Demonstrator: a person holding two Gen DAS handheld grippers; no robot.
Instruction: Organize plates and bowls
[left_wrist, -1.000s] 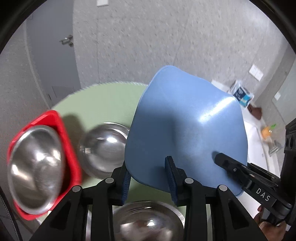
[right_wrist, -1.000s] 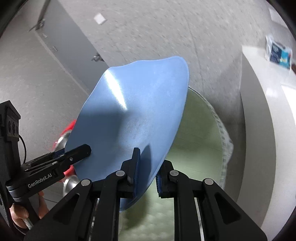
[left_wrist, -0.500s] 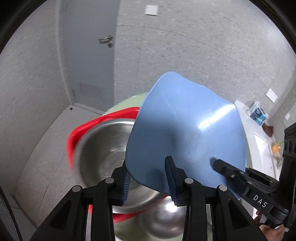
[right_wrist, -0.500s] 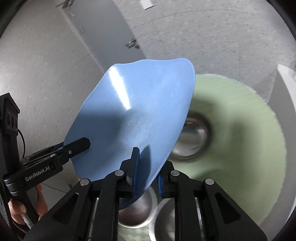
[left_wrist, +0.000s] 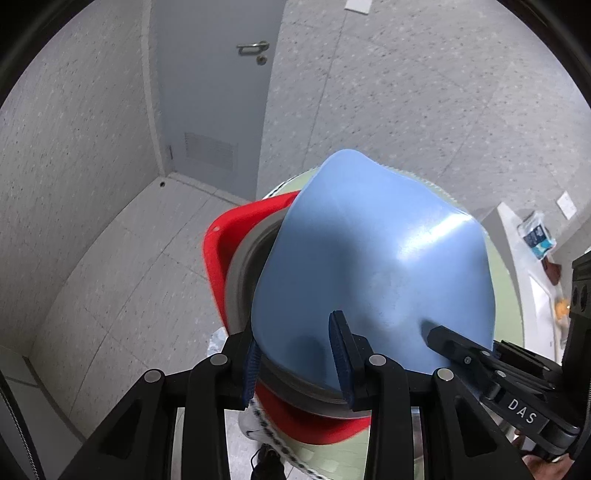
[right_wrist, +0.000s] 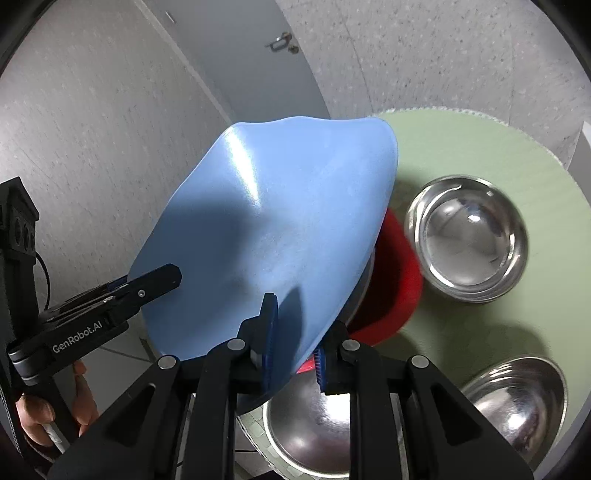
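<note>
A blue square plate (left_wrist: 369, 280) is held tilted above the round green table by both grippers. My left gripper (left_wrist: 295, 365) is shut on the plate's near edge. My right gripper (right_wrist: 293, 354) is shut on its opposite edge (right_wrist: 280, 229); its finger also shows in the left wrist view (left_wrist: 458, 350). Under the plate sits a red square plate (left_wrist: 225, 251) with a steel bowl (left_wrist: 243, 284) on it. The red plate also shows in the right wrist view (right_wrist: 395, 280).
Three more steel bowls stand on the green table (right_wrist: 480, 155): one at the right (right_wrist: 467, 240), one at the near right (right_wrist: 517, 402), one below my right gripper (right_wrist: 310, 428). A grey door (left_wrist: 214, 92) and a white counter (left_wrist: 517, 236) lie beyond.
Both grippers carried the blue plate leftward and over the red plate with its bowl. The other steel bowls have come into the right wrist view.
</note>
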